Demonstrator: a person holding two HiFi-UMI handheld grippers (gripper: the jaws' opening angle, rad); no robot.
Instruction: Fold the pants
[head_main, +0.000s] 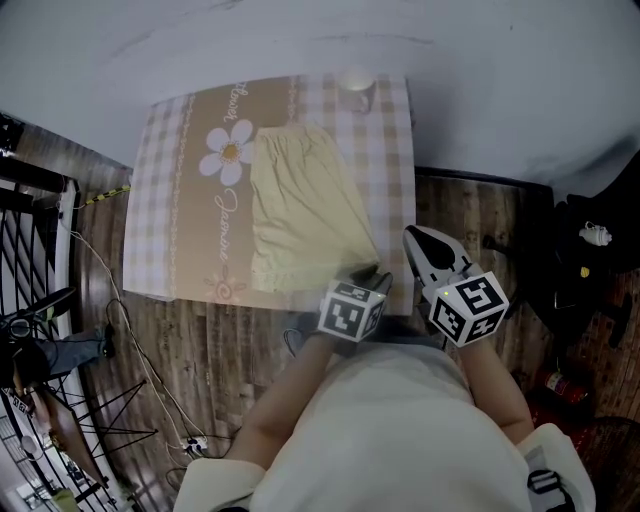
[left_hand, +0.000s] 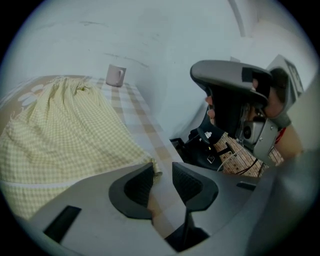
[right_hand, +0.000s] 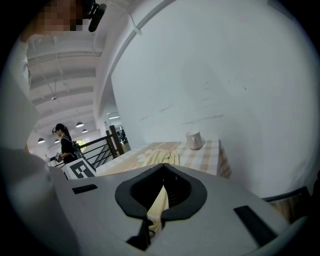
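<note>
Pale yellow checked pants (head_main: 300, 210) lie flat on a table (head_main: 160, 200) with a checked, daisy-print cloth, waistband at the far end. My left gripper (head_main: 372, 275) is at the near right hem corner. In the left gripper view its jaws (left_hand: 162, 175) stand open, and the corner of the pants (left_hand: 65, 125) lies at their tips without being pressed. My right gripper (head_main: 415, 238) hovers just off the table's right side. In the right gripper view it (right_hand: 164, 172) is shut on a strip of the yellow pants (right_hand: 159, 205).
A white cup (head_main: 355, 90) stands at the table's far edge against a white wall. A black railing (head_main: 30, 230) and cables lie on the wood floor to the left, dark bags (head_main: 590, 250) to the right. A person (right_hand: 62, 142) stands far off.
</note>
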